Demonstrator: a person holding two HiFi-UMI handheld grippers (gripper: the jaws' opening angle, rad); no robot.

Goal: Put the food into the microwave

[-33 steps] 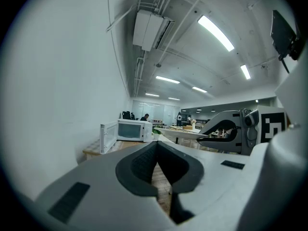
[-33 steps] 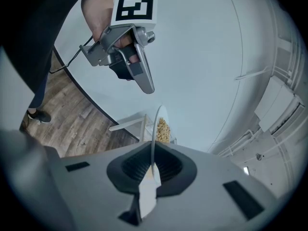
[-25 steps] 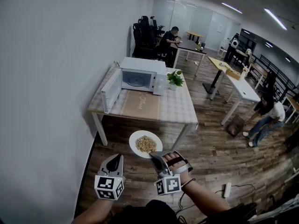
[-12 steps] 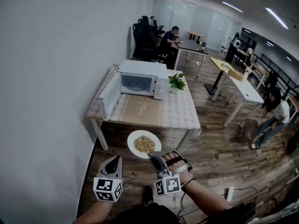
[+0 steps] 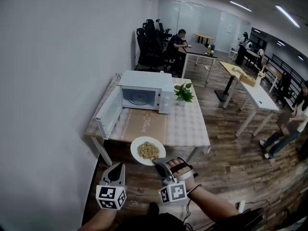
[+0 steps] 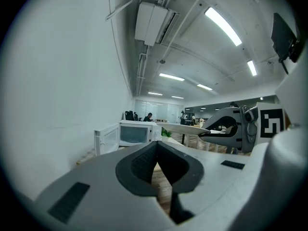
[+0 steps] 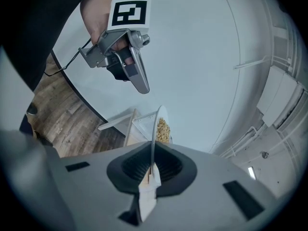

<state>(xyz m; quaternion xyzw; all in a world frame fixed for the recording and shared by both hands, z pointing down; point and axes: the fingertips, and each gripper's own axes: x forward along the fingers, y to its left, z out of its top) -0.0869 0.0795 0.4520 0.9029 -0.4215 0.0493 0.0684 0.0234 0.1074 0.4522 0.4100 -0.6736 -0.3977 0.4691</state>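
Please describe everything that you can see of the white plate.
The plate is round, white and smooth, perhaps ceramic or plastic, with a shallow rim. A heap of small tan food lies in its middle. It is held roughly level in the air, before the front edge of the table. Only the right gripper touches it, shut on its near rim.

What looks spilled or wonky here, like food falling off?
Nothing stands out. The round white plate looks level, pinched by its rim in the right gripper, with the brownish food heaped in its middle. The white microwave stands on the table with its door open.
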